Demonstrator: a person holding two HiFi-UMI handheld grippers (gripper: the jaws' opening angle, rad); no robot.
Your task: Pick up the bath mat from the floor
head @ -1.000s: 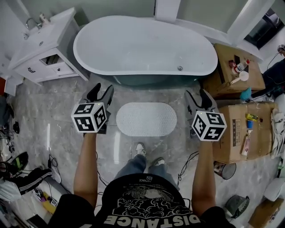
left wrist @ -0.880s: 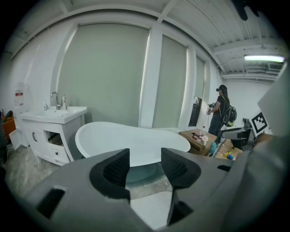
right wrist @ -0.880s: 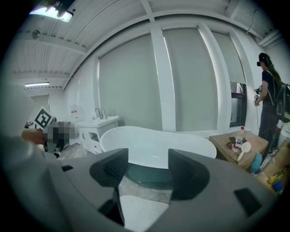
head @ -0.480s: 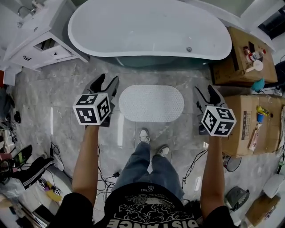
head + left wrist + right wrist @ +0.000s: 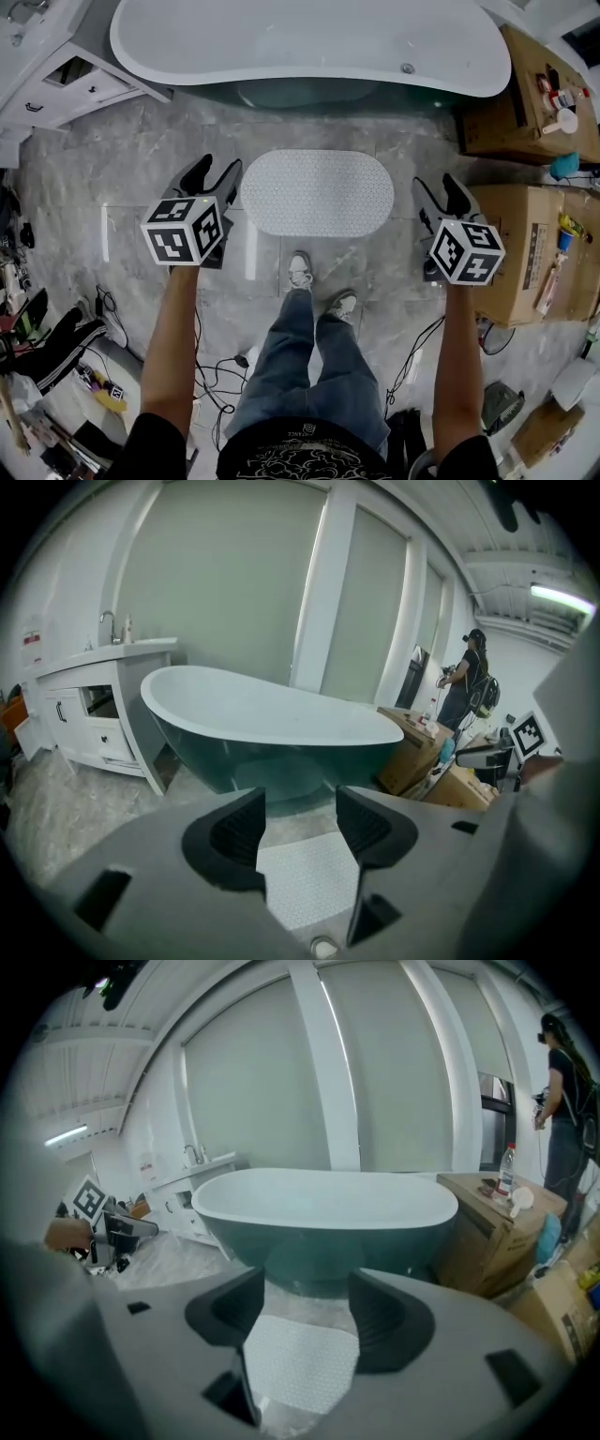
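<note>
Two empty grippers flank a white bath mat (image 5: pixel 317 192) lying flat on the marble floor (image 5: pixel 112 187).
A white vanity cabinet (image 5: pixel 47 80) stands far left. The left gripper (image 5: pixel 217 173), jaws apart on nothing, hangs just beside the mat's left end. The mat lies in front of the bathtub (image 5: pixel 309 42), beyond the person's shoes (image 5: pixel 319 286). The right gripper (image 5: pixel 439 187), jaws likewise apart and empty, hangs off the mat's right end, beside cardboard boxes (image 5: pixel 530 253).
</note>
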